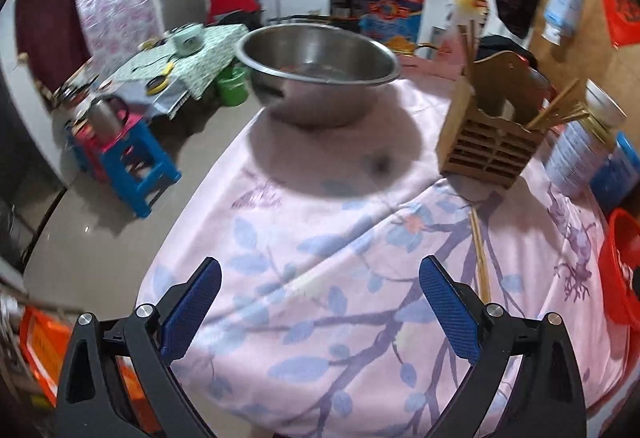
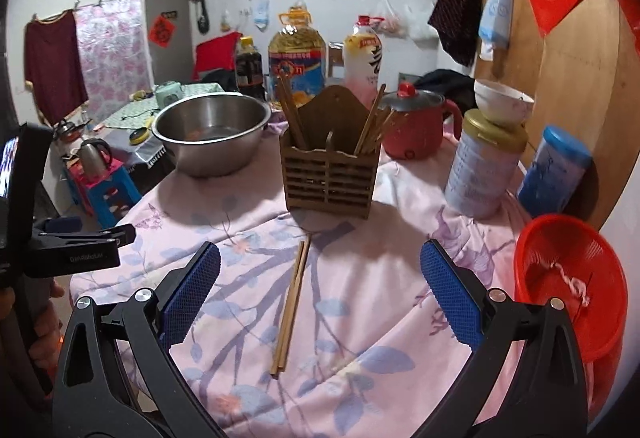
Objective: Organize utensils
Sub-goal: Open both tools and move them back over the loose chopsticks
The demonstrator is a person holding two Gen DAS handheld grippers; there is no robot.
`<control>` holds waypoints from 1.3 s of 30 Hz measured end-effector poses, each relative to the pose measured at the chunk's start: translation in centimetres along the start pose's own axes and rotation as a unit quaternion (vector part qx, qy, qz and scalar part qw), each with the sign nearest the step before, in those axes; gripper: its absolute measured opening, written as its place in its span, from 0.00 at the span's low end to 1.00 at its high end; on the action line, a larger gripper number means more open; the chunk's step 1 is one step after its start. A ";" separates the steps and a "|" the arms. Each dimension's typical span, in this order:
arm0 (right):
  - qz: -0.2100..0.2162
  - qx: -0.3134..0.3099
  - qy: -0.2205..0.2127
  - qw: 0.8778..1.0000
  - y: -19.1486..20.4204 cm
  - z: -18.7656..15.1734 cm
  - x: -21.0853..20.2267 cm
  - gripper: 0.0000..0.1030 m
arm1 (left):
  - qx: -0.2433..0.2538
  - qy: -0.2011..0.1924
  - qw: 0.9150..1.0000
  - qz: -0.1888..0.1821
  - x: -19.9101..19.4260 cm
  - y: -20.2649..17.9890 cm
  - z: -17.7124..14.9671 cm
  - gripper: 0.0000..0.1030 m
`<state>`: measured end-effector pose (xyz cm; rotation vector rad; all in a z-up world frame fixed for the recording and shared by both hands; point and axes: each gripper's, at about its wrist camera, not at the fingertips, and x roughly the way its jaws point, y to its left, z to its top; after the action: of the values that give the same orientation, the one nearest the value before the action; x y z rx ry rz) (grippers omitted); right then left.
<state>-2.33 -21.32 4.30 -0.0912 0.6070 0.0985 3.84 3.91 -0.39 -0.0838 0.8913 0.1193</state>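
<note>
Lying between wide right tool pads | chopsticks | untouched

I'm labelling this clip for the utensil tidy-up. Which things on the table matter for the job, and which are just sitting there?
Part of the job:
chopsticks loose on the cloth
wooden holder with chopsticks already in it
right gripper, open
left gripper, open

Just sitting there:
steel bowl
red pot
tin
red basket
oil bottle
</note>
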 end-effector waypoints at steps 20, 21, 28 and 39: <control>-0.076 0.082 -0.001 0.994 -14.1 -7.5 -8.6 0.94 | 0.016 0.048 0.998 -0.032 0.3 -10.7 -7.4 0.94; -0.082 0.087 -0.005 0.993 -14.5 -7.5 -9.0 0.94 | 0.018 0.049 0.998 -0.033 0.8 -10.7 -7.4 0.94; -0.097 0.110 0.015 0.989 -15.4 -8.4 -8.9 0.94 | 0.026 0.061 0.997 -0.039 3.0 -9.3 -8.1 0.94; -0.080 0.071 0.050 0.993 -11.2 -8.2 -6.4 0.94 | 0.133 0.096 0.981 -0.102 5.2 -11.9 -10.8 0.94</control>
<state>-10.87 -33.78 1.94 -0.0065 0.7019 -0.1042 0.40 -8.79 -10.96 0.0638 1.0779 -0.2028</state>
